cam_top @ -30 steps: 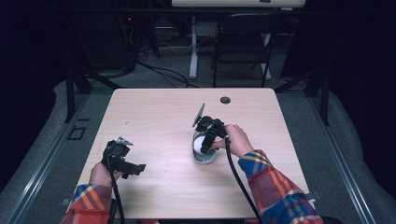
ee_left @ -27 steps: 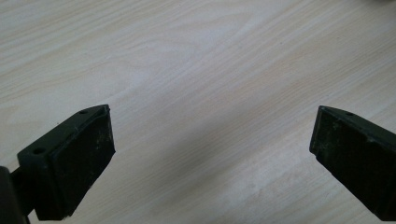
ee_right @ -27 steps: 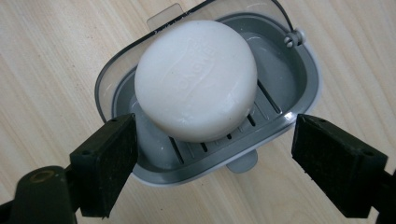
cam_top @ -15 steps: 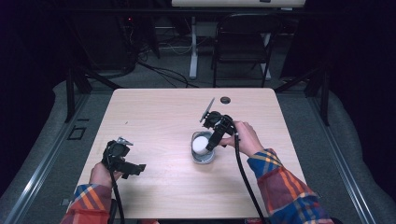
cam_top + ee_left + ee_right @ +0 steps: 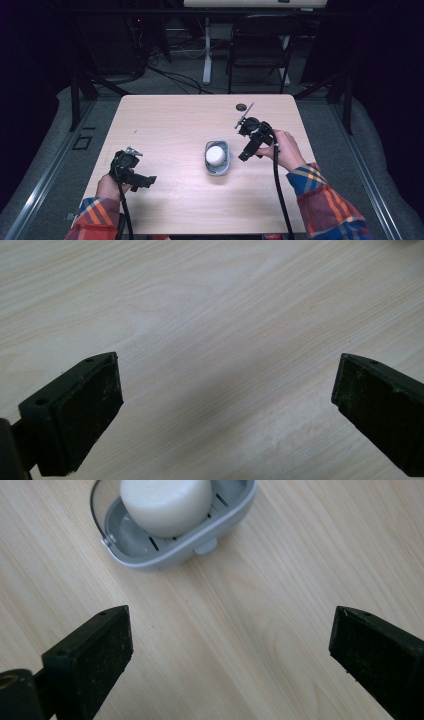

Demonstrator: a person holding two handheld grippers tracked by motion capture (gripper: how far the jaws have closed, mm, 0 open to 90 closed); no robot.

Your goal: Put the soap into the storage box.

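From where I stand, no writing, label, brand mark or number can be read anywhere, neither on the grey soap dish [image 5: 210, 527] nor on the pale wooden table [image 5: 175, 125].

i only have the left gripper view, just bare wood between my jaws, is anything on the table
Observer: Yes. In the high view a grey dish sits near the middle of the table, with a white round block in it.
Operator: where's the other gripper
Observer: The right gripper is just right of the dish, not touching it.
Operator: is it open
Observer: Yes. The right gripper view shows its jaws wide apart, with bare wood between them and the dish beyond.
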